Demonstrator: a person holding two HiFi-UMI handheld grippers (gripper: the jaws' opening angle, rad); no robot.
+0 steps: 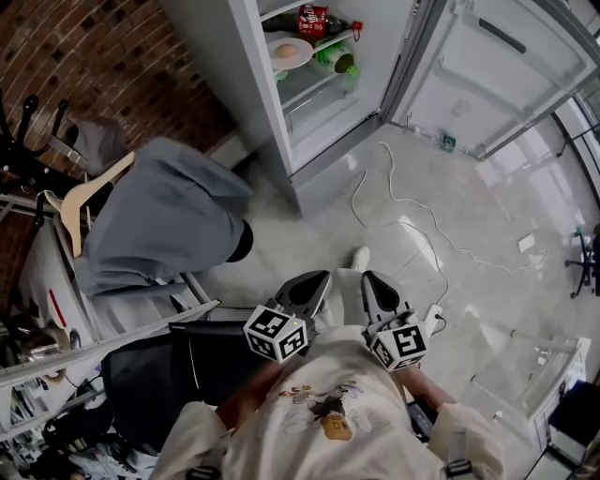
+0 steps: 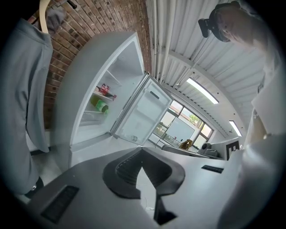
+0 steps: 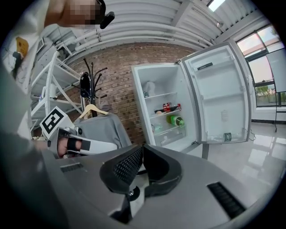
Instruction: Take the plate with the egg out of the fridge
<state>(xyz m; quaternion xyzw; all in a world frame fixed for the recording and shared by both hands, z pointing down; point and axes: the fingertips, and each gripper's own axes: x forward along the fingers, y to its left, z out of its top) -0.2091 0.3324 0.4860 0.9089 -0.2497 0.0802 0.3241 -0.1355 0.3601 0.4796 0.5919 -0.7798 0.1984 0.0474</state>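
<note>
The fridge (image 1: 309, 84) stands open at the top of the head view. On its middle shelf lies a pale plate with the egg (image 1: 291, 52), beside red cans (image 1: 313, 19) and a green bottle (image 1: 339, 61). My left gripper (image 1: 319, 284) and right gripper (image 1: 371, 284) are held close to the person's body, far from the fridge, both shut and empty. The left gripper view shows its jaws (image 2: 142, 153) meeting, the fridge (image 2: 100, 96) beyond. In the right gripper view the jaws (image 3: 142, 150) touch, and the plate (image 3: 159, 112) is a small shape on the shelf.
The fridge door (image 1: 497, 75) swings out to the right. A grey garment on a wooden hanger (image 1: 169, 216) hangs left of the fridge. A white cable (image 1: 412, 225) trails over the glossy floor. A metal rack (image 1: 56, 309) and a black chair (image 1: 159, 366) stand at the left.
</note>
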